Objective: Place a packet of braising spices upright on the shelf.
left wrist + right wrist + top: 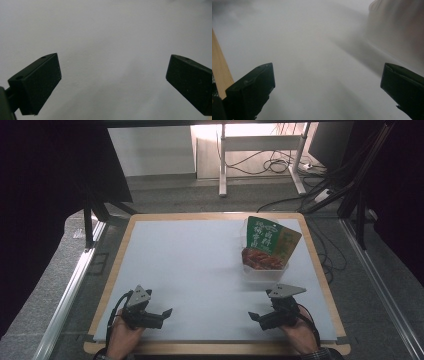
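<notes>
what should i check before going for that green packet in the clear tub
1. Left gripper open and empty: ok.
2. Right gripper open and empty: ok.
3. Green packet reachable, standing tilted in the clear tub: ok.
4. Path from right gripper across the white mat to the tub free of objects: ok.
5. Tub fixed to the mat: cannot tell.
6. Packet sealed: cannot tell.
</notes>
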The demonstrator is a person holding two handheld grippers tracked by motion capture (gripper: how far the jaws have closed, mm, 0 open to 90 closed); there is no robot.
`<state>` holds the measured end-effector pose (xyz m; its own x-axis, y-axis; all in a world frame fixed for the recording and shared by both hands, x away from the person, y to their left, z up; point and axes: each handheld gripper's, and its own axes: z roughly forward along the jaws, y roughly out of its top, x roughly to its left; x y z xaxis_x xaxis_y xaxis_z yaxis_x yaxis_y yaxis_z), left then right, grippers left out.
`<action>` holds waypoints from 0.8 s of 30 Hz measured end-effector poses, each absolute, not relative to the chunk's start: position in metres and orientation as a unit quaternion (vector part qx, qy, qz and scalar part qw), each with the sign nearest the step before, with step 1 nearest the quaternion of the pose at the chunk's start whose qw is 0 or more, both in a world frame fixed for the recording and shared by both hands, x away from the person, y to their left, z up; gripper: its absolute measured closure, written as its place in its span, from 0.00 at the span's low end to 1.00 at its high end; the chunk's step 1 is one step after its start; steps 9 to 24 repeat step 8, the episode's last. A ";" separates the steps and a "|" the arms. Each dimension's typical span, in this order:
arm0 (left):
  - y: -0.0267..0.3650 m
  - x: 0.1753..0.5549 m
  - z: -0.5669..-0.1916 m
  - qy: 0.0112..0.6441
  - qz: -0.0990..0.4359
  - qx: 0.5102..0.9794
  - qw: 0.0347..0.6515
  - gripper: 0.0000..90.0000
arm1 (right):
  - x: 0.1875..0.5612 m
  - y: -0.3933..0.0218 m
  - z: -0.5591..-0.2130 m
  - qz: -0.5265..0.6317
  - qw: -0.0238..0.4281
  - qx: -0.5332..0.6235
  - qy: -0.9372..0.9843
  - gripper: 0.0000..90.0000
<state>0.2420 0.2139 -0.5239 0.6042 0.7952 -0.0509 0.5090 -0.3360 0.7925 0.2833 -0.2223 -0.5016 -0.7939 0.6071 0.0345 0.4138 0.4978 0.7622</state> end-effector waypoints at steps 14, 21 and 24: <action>0.212 0.242 -0.524 0.407 0.177 0.799 0.405 0.00 | 0.285 -0.219 -0.508 0.382 0.113 0.295 0.869 0.00; 0.212 0.242 -0.524 0.407 0.177 0.799 0.405 0.00 | 0.285 -0.219 -0.508 0.382 0.113 0.295 0.869 0.00; 0.212 0.242 -0.524 0.407 0.177 0.799 0.405 0.00 | 0.285 -0.219 -0.508 0.382 0.113 0.295 0.869 0.00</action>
